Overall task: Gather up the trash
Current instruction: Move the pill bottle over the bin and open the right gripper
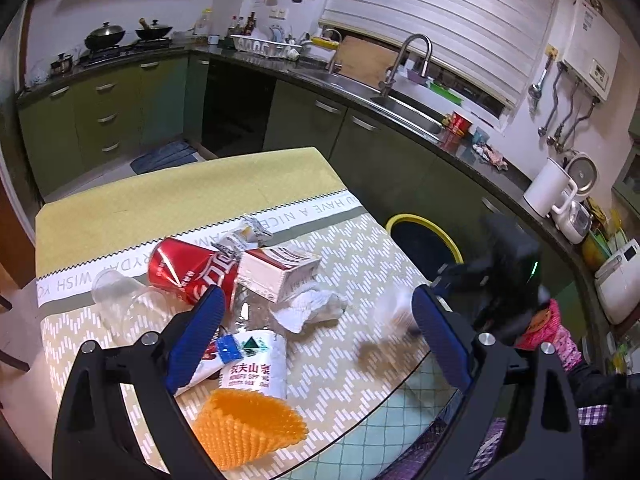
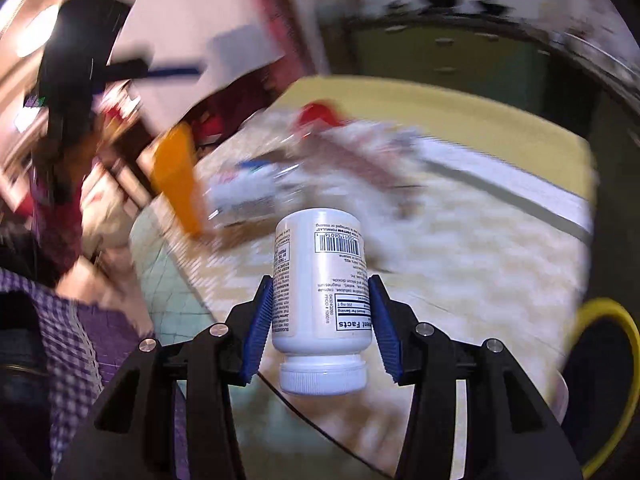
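My left gripper is open and empty above a pile of trash on the table: a red cola can, a white carton, a crumpled tissue, a water-bottle label, clear plastic cups and an orange corrugated wrapper. My right gripper is shut on a white pill bottle, cap toward the camera, held above the table. That view is motion-blurred. The right gripper also shows blurred in the left wrist view. A yellow-rimmed bin stands beside the table, also in the right wrist view.
The patterned tablecloth covers the table. A green kitchen counter with a sink runs behind, with a white kettle and appliances at right. The stove with woks is far left.
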The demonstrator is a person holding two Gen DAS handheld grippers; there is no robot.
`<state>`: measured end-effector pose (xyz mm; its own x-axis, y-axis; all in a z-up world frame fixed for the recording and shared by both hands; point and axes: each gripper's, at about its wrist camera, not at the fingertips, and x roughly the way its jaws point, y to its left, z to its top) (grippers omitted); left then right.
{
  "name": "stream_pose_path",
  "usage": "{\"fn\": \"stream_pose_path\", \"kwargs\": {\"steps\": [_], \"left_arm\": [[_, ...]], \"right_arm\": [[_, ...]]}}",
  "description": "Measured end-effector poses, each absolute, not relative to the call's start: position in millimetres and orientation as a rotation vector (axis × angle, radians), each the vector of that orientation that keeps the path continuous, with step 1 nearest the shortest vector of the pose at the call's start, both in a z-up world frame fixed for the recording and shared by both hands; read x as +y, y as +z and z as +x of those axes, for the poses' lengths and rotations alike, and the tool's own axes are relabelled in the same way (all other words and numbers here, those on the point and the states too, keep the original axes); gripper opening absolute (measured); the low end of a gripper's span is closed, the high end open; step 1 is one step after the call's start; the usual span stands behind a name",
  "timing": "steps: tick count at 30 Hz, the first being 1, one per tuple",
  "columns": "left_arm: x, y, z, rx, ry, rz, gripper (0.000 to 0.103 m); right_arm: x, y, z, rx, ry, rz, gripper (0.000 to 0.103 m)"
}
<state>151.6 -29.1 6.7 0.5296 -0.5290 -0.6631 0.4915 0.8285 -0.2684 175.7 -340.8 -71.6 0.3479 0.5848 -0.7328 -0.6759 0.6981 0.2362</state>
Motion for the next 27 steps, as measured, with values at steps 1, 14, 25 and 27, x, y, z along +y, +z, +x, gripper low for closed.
{"fn": "stream_pose_path", "kwargs": {"steps": [1, 14, 25, 27], "left_arm": [[-31.7, 6.3, 152.2, 0.814, -0.617, -0.045, 0.09], [-56.4, 0.9, 158.7, 0.844, -0.662, 0.026, 0.09], [-60.6, -9.0, 172.8, 0.905, -0.655, 0.085, 0.09], [-63.8, -9.9, 176.9, 0.915, -0.664, 0.101, 0.09]], "right_arm": [[-365.6, -66.7, 178.6, 0.893, 0.737, -0.078, 0.047], [-573.2, -174.0, 261.7, 1.236, -0.038, 0.193, 0.047], [-589.4, -221.8, 287.5, 1.3, -0.122, 0.274, 0.057], [-589.7, -208.4, 273.9, 1.271, -0.109, 0.285, 0.057]]}}
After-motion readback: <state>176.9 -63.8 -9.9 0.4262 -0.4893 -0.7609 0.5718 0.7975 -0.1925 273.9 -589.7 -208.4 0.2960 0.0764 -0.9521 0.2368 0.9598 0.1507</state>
